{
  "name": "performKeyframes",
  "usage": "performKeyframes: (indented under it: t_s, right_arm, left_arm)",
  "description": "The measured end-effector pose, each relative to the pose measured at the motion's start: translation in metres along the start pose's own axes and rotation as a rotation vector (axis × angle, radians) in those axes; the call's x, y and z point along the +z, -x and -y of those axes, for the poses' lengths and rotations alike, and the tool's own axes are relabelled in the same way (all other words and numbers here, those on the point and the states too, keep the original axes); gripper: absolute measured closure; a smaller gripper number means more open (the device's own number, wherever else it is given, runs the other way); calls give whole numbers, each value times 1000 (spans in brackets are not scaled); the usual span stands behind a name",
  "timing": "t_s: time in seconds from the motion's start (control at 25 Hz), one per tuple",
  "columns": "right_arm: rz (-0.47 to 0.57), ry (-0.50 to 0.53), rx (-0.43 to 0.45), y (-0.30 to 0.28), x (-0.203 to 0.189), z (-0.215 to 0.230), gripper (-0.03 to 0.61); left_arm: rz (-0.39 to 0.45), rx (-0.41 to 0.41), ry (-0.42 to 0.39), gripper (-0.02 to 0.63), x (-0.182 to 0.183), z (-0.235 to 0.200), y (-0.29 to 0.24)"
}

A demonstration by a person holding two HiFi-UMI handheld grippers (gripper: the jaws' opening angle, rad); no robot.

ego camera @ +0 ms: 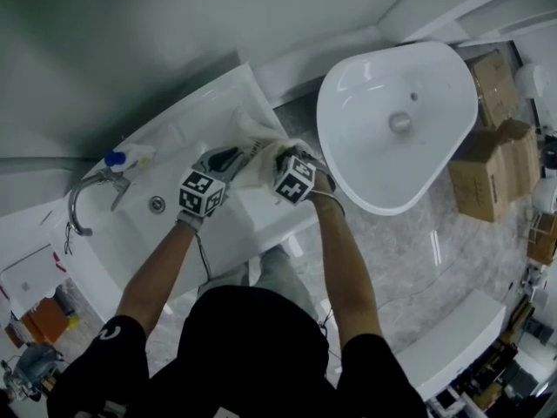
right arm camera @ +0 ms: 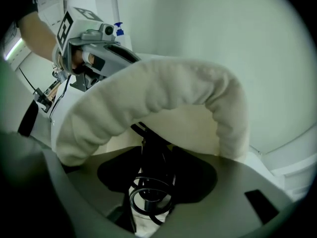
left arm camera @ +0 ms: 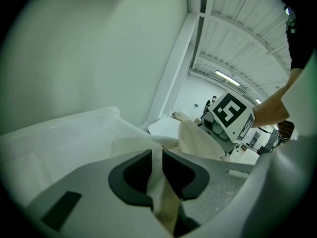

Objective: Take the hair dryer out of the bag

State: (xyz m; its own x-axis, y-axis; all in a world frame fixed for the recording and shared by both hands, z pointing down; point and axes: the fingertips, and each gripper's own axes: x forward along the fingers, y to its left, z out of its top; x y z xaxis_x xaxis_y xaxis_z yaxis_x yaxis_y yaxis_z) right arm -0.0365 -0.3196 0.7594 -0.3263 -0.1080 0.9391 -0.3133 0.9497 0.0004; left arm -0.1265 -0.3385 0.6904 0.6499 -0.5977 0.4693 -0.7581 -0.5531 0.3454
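A cream cloth bag [ego camera: 259, 153] lies on the white vanity counter [ego camera: 196, 116] between my two grippers. My left gripper [ego camera: 228, 160] is shut on a fold of the bag's fabric [left arm camera: 159, 175]; the left gripper view shows the cloth pinched between the jaws [left arm camera: 156, 158]. My right gripper [ego camera: 291, 178] points steeply down into the bag's mouth. In the right gripper view the bag's thick rim [right arm camera: 163, 86] arches over the jaws [right arm camera: 156, 158]. Between them stands the black hair dryer [right arm camera: 154, 150] with its coiled cord [right arm camera: 148, 198], and the pads sit against it.
A chrome faucet [ego camera: 85, 200] and drain [ego camera: 157, 204] mark the sink left of my hands, with a blue-capped bottle [ego camera: 122, 157] behind. A large white basin [ego camera: 396, 120] stands to the right on the floor, beside cardboard boxes [ego camera: 492, 146].
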Motion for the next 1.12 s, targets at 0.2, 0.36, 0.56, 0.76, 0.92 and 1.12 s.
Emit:
performKeyframes:
  t_s: [0.2,0.36,0.56,0.76,0.92,1.12]
  right_arm:
    - [-9,3,22,-3,0,-2,393]
    - [-59,30,1,-8,1,-4,393]
    - [-107,58,-58,-13,2,-3,400]
    - [-62,59,-72,-3,-1,-11,414]
    - [-26,33,-91,9,-1,-19,416]
    - [-14,-9,-91,28,-17,-26,419]
  left_arm:
    - [-5,-3,-6,555,-2,0,0]
    - [-6,2,-10,555,-2,0,2]
    - [-8,8,-20,555,-1,-1,2]
    - [-41,19,-40,555,-4,2,1]
    - [-41,14,-53,555,-6,2,0]
    - [-60,17,-24,530,-11,0,-2]
